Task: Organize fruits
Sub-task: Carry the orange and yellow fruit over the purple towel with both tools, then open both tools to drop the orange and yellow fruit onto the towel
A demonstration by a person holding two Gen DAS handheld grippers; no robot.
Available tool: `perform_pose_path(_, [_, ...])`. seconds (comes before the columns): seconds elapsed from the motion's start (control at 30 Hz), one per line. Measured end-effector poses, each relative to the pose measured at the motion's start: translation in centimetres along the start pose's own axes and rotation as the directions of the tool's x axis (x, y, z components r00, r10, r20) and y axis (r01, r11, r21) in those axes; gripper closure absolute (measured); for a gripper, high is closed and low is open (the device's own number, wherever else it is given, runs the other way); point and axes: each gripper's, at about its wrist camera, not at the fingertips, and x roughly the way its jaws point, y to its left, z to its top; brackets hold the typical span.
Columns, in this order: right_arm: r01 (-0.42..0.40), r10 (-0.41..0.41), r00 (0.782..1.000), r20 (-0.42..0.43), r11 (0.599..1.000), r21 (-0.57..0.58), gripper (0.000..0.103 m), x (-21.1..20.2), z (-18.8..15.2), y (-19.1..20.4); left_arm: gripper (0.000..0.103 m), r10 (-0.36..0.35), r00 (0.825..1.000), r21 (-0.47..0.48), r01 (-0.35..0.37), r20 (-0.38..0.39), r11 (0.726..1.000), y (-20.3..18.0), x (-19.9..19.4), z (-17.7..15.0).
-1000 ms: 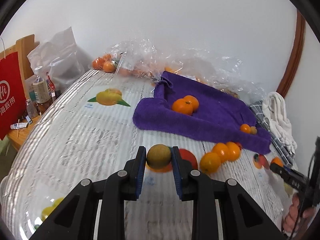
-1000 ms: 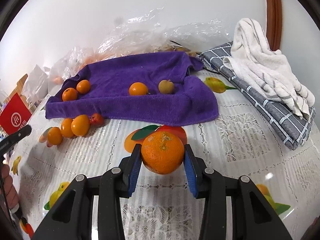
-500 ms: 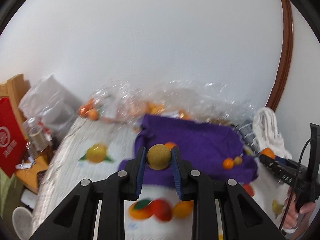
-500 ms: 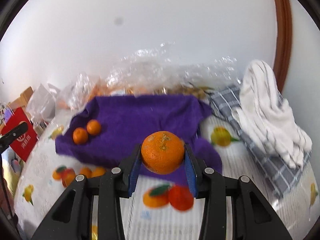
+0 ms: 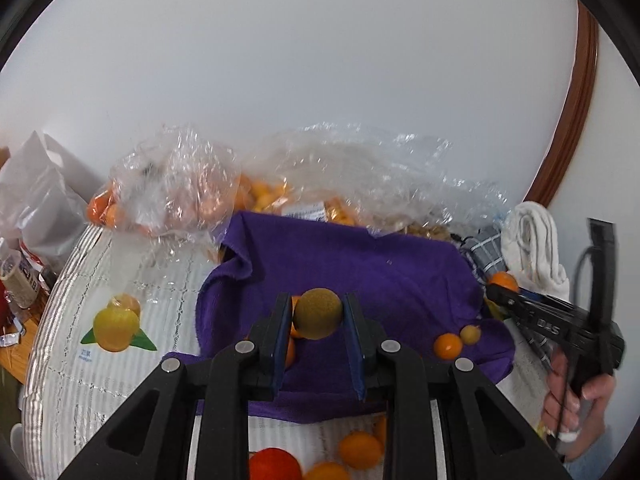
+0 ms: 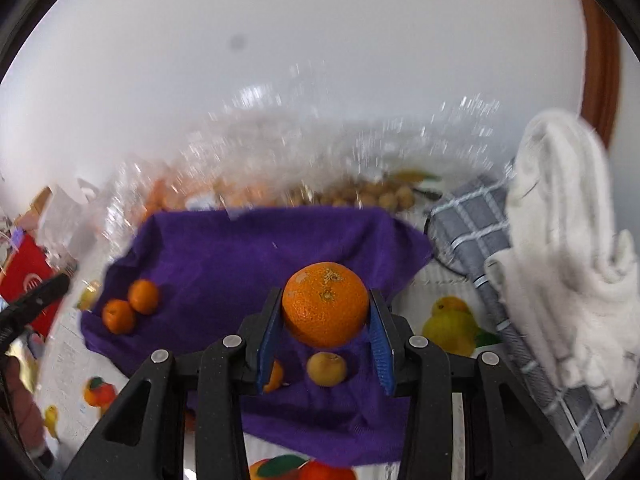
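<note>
My left gripper (image 5: 318, 320) is shut on a small brown-green round fruit (image 5: 319, 313) and holds it above the near edge of the purple towel (image 5: 360, 276). My right gripper (image 6: 325, 322) is shut on a large orange (image 6: 325, 303) and holds it above the same purple towel (image 6: 224, 264). Two small oranges (image 6: 130, 312) lie on the towel's left part. A small orange (image 5: 448, 346) and a small yellow-brown fruit (image 5: 470, 334) lie on its right part; the yellow-brown fruit (image 6: 326, 368) lies under my right gripper.
Clear plastic bags with oranges (image 5: 180, 196) lie behind the towel against the wall. A white towel (image 6: 568, 240) on a grey checked cloth (image 6: 480, 240) lies at the right. Loose oranges (image 5: 360, 450) lie on the tablecloth in front. Bottles (image 5: 16, 284) stand at the left edge.
Both grippers lifted their fruit off the tablecloth and moved forward over the purple towel. Both stayed shut on their fruit.
</note>
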Motion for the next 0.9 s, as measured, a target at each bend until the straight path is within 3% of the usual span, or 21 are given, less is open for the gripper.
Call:
perform_pose_path(0.13, [0.026, -0.026, 0.997, -0.075, 1.0, -0.003, 0.062, 3.7, -0.3, 0.1, 0.078, -0.026, 0.998, -0.011, 0.025, -0.054, 1.0, 0.8, 1.5, -0.5])
perform_pose_path(0.4, [0.034, -0.037, 0.993, -0.116, 0.999, -0.028, 0.062, 5.9, -1.4, 0.8, 0.078, -0.055, 0.987, 0.001, 0.056, -0.154, 0.998, -1.2, 4.9, -1.6])
perform_pose_path(0.5, [0.015, -0.024, 0.992, -0.127, 0.998, -0.067, 0.054, 5.8, -1.7, 1.4, 0.078, -0.031, 0.981, 0.006, 0.032, -0.192, 0.999, -1.8, 6.0, -1.9])
perform_pose_path(0.77, [0.046, -0.053, 0.997, -0.06, 0.992, -0.122, 0.037, 0.2, -2.9, 2.0, 0.078, 0.027, 0.963, 0.026, -0.021, -0.267, 0.999, -2.5, 7.9, -2.6])
perform_pose_path(0.9, [0.108, -0.115, 0.993, -0.039, 0.983, -0.149, 0.037, -2.9, -4.5, 2.0, 0.077, 0.036, 0.959, 0.032, -0.028, -0.282, 0.999, -2.6, 8.3, -3.2])
